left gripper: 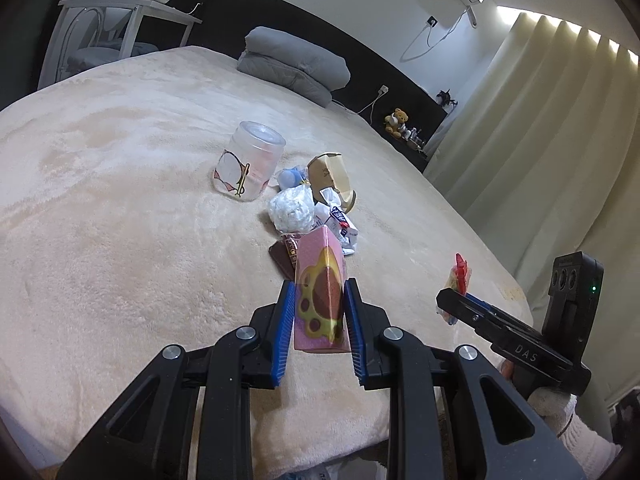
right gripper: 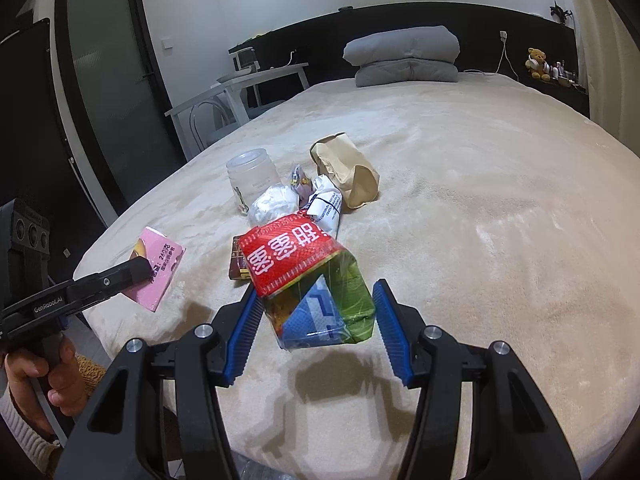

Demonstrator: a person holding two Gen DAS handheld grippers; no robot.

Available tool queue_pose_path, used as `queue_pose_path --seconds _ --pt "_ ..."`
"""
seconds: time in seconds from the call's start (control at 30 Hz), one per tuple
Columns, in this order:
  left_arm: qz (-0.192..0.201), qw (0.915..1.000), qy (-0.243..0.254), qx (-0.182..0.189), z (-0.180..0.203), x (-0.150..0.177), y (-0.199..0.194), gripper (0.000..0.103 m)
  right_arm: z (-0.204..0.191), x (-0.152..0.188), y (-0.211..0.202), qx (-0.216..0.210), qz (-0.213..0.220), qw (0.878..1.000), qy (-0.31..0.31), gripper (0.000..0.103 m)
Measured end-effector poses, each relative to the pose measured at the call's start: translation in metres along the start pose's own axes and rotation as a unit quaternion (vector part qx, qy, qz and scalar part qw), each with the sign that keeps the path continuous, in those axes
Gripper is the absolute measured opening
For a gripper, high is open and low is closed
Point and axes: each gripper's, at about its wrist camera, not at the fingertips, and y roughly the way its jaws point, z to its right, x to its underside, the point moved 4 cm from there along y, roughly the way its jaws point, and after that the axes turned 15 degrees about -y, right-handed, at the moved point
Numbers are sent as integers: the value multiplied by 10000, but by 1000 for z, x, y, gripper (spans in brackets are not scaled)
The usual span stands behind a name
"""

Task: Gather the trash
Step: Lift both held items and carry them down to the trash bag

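My left gripper (left gripper: 320, 284) is shut on a pink carton (left gripper: 320, 304) with a paw print, held just above the bed's near edge; the right wrist view shows that carton (right gripper: 160, 268) at the left. My right gripper (right gripper: 316, 290) is shut on a red, green and blue snack bag (right gripper: 304, 268), lifted off the blanket with its shadow beneath. Farther along the bed lies a pile: a clear plastic jar (left gripper: 252, 160), a brown paper bag (right gripper: 346, 172), a crumpled white bag (left gripper: 290, 210), a white-and-blue wrapper (right gripper: 326, 208) and a dark brown wrapper (right gripper: 238, 266).
The bed carries a cream fleece blanket (left gripper: 120, 200). A folded grey duvet (left gripper: 296, 64) lies by the black headboard. A white desk (left gripper: 128, 16) stands to the left, curtains (left gripper: 540, 140) to the right, and a teddy bear (right gripper: 538, 64) sits on a shelf.
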Motion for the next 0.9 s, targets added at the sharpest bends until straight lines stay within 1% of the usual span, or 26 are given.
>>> queue_pose_path --seconds 0.23,0.53,0.7,0.9 --pt "-32 9997 186 121 12 20 -13 24 -11 17 -25 50 -2 10000 3 56" --pt "4 9995 238 230 19 43 -38 24 -28 37 -54 -5 -2 10000 -81 56" --pt "-48 9996 223 173 18 57 -47 24 -36 48 -66 -49 -19 9999 -144 56" --pt "-118 9993 260 225 20 73 -57 24 -44 59 -76 -141 -63 9998 -111 56"
